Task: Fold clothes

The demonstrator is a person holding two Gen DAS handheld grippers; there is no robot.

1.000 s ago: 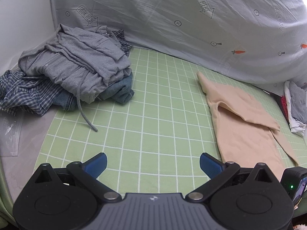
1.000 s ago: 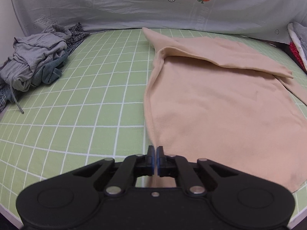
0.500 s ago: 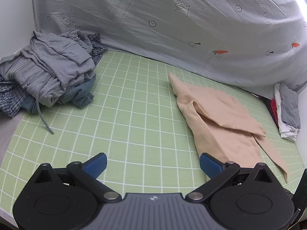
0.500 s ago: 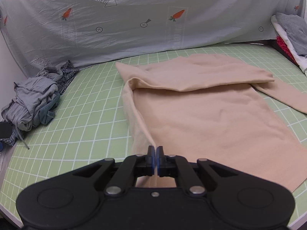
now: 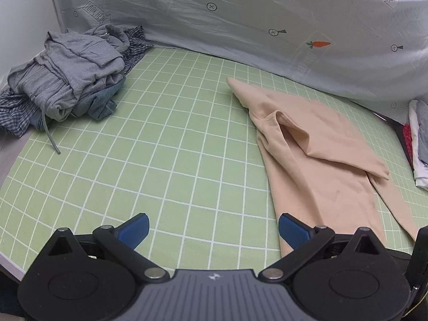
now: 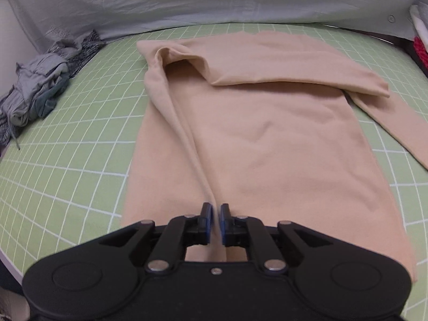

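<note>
With the right tongs [image 6: 216,215] pinching the top's [image 6: 267,139] ridge and left tongs [image 5: 212,227] spread beside it, carry the edge across evenly.

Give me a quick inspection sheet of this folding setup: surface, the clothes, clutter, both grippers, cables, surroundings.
Surface: green grid mat, flat.
Job's things: beige top spread on the mat, one sleeve folded across its upper part; a ridge of its fabric runs to the right gripper.
Clutter: pile of grey clothes at the mat's far left; more garments at the right edge.
Grippers: left gripper open, above bare mat; right gripper pinching the beige top's ridge.
Cables: nothing seen.
Surroundings: pale sheet with carrot prints behind.
</note>
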